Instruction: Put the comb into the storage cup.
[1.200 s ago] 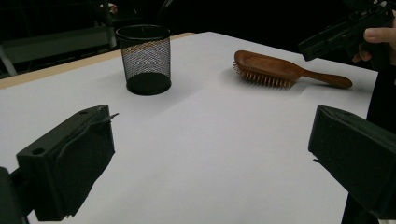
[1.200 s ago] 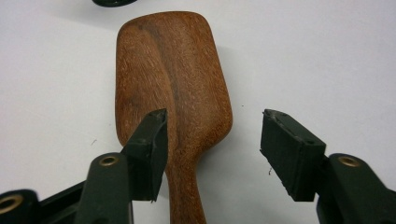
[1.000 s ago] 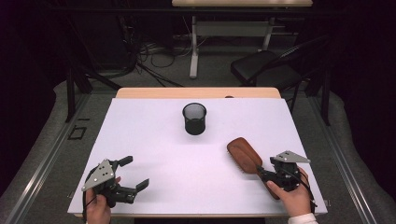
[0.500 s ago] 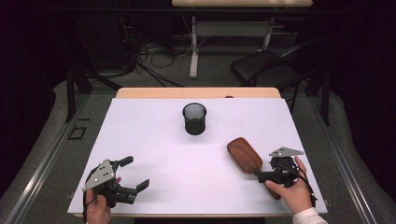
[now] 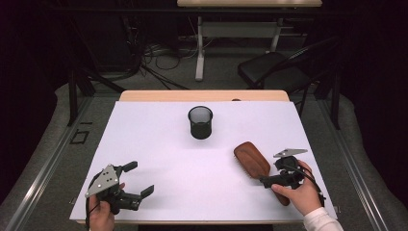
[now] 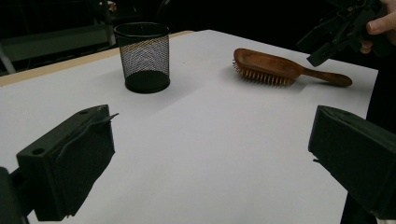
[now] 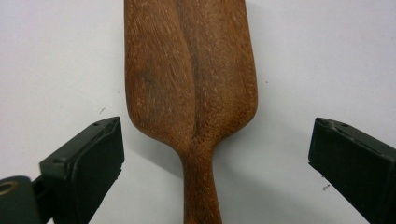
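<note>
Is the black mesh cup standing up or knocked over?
Standing up. The black mesh cup rests on its round base on the white table, open rim facing upward.

hairbrush (image 7: 191,93) head and handle end cut by right gripper view's edges, handle (image 5: 281,196) partly behind right hand (image 5: 300,192) from above

The tabletop (image 5: 159,144) is white. A black mesh cup (image 5: 200,122) stands on it. A brown wooden hairbrush (image 5: 251,159) lies nearby, bristles down.

Dark room, black chair (image 5: 269,72), cables (image 5: 144,62) on floor.
</note>
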The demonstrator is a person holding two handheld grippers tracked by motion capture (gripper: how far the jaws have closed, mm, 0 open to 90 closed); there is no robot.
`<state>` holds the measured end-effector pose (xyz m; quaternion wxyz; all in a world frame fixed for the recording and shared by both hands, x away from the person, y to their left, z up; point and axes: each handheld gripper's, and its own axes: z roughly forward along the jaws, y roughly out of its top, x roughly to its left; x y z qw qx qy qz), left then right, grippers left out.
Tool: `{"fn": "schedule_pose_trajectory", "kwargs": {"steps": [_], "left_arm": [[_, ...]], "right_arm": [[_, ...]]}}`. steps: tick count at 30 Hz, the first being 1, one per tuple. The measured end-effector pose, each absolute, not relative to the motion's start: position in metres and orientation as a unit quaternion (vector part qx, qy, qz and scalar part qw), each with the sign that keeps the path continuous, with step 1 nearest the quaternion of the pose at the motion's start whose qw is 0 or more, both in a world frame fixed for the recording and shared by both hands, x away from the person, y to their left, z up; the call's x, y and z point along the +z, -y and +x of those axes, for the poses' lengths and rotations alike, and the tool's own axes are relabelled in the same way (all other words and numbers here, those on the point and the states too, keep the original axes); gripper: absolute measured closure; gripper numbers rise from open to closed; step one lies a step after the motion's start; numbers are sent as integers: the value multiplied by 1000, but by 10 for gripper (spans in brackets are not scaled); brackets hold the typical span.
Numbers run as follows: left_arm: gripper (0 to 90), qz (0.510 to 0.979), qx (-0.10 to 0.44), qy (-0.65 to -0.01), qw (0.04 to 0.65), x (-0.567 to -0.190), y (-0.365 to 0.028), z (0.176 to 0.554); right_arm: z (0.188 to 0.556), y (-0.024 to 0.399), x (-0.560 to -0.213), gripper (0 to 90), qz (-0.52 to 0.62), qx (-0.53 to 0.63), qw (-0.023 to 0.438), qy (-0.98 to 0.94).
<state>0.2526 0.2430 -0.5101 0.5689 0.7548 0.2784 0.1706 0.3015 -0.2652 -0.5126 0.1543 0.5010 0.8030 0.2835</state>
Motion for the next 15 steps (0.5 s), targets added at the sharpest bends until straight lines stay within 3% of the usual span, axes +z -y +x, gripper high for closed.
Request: {"fn": "schedule_pose_trajectory", "kwargs": {"steps": [6, 12, 15], "left_arm": [[3, 756, 171, -277, 567, -510, -243, 253], [3, 756, 171, -277, 568, -511, -243, 253], [3, 756, 171, -277, 567, -511, -243, 253]], "right_arm": [[306, 262, -514, 40, 491, 262, 148, -817], [305, 260, -516, 152, 477, 237, 153, -832], [306, 258, -518, 154, 468, 224, 154, -841]]}}
